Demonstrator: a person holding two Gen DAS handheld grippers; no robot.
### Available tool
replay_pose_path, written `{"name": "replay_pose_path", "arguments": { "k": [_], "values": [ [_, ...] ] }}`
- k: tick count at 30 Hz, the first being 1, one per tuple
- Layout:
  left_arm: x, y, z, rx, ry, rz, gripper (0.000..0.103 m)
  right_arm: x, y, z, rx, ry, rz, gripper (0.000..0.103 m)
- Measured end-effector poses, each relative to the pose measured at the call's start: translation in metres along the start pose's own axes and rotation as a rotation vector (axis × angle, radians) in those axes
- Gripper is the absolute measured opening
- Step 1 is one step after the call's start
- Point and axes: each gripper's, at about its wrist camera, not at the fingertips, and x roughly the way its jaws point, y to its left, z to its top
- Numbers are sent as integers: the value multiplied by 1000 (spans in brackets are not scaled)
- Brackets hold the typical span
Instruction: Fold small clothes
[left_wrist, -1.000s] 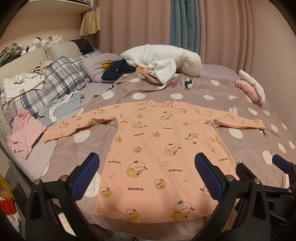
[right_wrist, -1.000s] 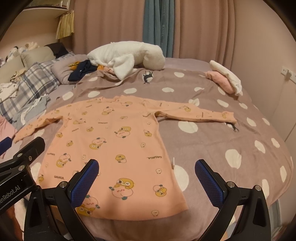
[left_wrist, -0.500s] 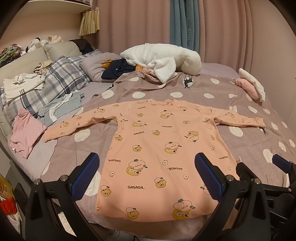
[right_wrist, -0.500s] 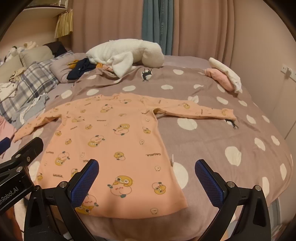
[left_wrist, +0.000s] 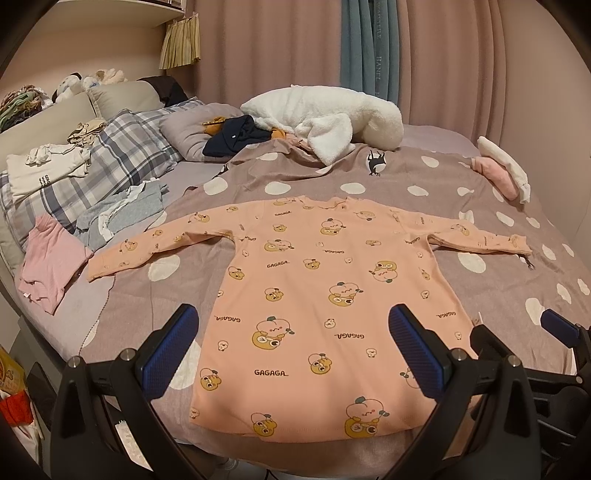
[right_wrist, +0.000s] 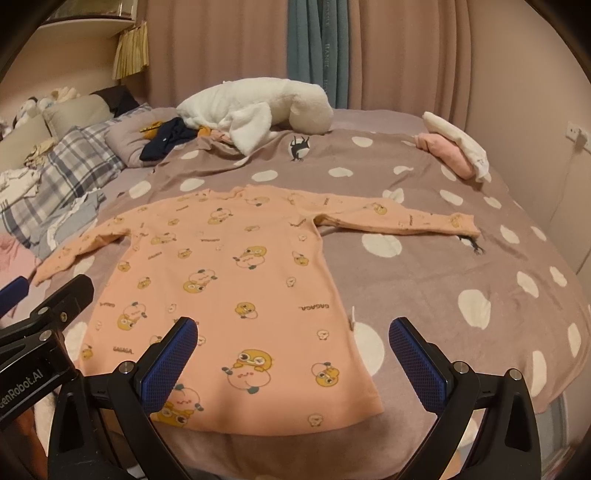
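Both spread and empty, left gripper (left_wrist: 293, 345) and right gripper (right_wrist: 293, 347) just short of flat peach cartoon-print long-sleeve cotton top (left_wrist: 328, 295): best pinching sleeve cuffs first, folding inward.

Shirt (left_wrist: 325, 280): soft matt knit cloth, printed. Blanket (left_wrist: 480, 206): matt woven cloth, slightly rough. White throw (left_wrist: 332, 114): thick fluffy fleece. Pillow (left_wrist: 125, 155): smooth woven check cloth. Curtains (right_wrist: 229, 48): matt draped cloth. Left gripper (left_wrist: 299, 350), right gripper (right_wrist: 299, 354): black semi-gloss plastic, metal screws, blue ribbed rubbery pads (left_wrist: 417, 350).
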Motion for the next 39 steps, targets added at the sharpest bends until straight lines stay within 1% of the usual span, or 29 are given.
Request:
{"name": "replay_pose_path", "arguments": {
  "k": [11, 15, 18, 21, 22, 23, 26, 27, 28, 30, 31, 33, 34, 35, 37, 38, 39],
  "values": [
    [1, 0, 0, -4, 1, -3, 103, 3, -4, 0, 18, 8, 8, 103],
    [3, 2, 1, -15, 0, -2, 103, 4, -7, 0, 33, 8, 32, 103],
    [6, 5, 0, -18, 3, 9, 103, 7, -11, -1, 58, 13, 84, 103],
    [10, 5, -1, -13, 14, 26, 103, 14, -24, 1, 117, 14, 211, 103],
    [14, 6, -1, -11, 24, 34, 103, 18, -32, 4, 148, 15, 258, 103],
    [16, 6, -1, -11, 31, 39, 103, 23, -42, 7, 182, 20, 278, 103],
    [22, 7, 4, -14, 43, 50, 103, 34, -72, 16, 227, 26, 259, 103],
    [22, 7, 6, -17, 40, 53, 103, 41, -91, 23, 239, 14, 259, 103],
    [24, 8, 8, -19, 39, 56, 103, 44, -102, 26, 253, 6, 267, 103],
    [29, 8, 10, -18, 39, 59, 103, 62, -142, 38, 324, 8, 300, 103],
    [31, 8, 9, -16, 39, 59, 103, 67, -155, 39, 353, 10, 314, 103],
    [39, 9, 7, -14, 46, 65, 103, 91, -205, 43, 497, 25, 352, 103],
    [43, 10, 5, -16, 56, 70, 103, 98, -219, 42, 554, 27, 364, 103],
    [49, 11, 3, -23, 68, 70, 103, 110, -248, 39, 659, 26, 391, 103],
    [58, 13, 1, -38, 89, 49, 103, 129, -292, 33, 813, 17, 445, 103],
    [62, 13, 1, -48, 103, 35, 103, 134, -303, 31, 857, 11, 459, 103],
    [66, 12, 1, -60, 109, 24, 103, 145, -325, 27, 934, -1, 465, 101]
  ]
}}
